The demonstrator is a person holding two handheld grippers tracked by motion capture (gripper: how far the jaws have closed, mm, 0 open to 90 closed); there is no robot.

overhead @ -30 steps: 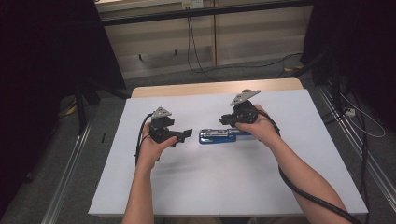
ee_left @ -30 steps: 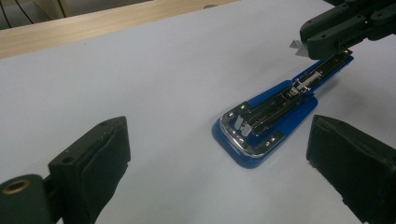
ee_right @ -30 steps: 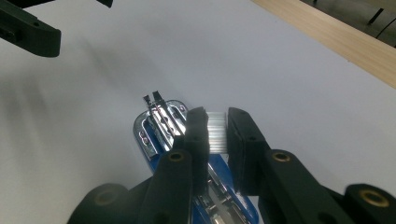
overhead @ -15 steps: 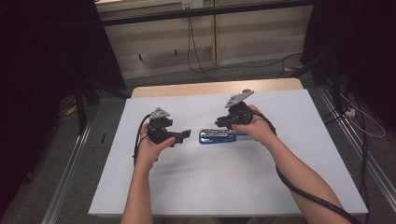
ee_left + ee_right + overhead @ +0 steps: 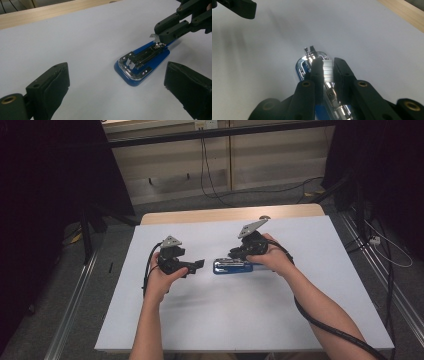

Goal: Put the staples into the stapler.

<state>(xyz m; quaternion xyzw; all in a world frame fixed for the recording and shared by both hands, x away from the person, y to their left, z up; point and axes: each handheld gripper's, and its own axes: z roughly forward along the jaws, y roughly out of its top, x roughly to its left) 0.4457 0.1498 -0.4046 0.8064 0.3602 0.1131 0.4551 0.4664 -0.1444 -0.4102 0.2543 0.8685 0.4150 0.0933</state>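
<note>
1. Left gripper [image 5: 192, 266] is wide open, with its two black jaws far apart and nothing between them.
2. Right gripper [image 5: 325, 68] has its jaws pinched on a small shiny strip of staples [image 5: 327, 70], right over the stapler.
3. The blue stapler [image 5: 232, 266] lies flat on the white table cover [image 5: 225, 320], near the middle, between the two grippers.
4. In the left gripper view the stapler [image 5: 141, 63] looks opened up, with its silver metal inside on show, and the right gripper's tips [image 5: 166, 31] sit at its far end.
5. No words or brand names can be read on the stapler or the grippers.
6. The left hand [image 5: 162, 280] holds its gripper low over the cover, pointing sideways toward the stapler, just beside it but not touching.
7. The right hand [image 5: 272, 257] holds its gripper tipped down onto the stapler, and the grey plate [image 5: 252, 226] on top tilts up.
8. Both forearms come in from the near edge of the table, and a black cable [image 5: 325, 325] runs along the right arm.
</note>
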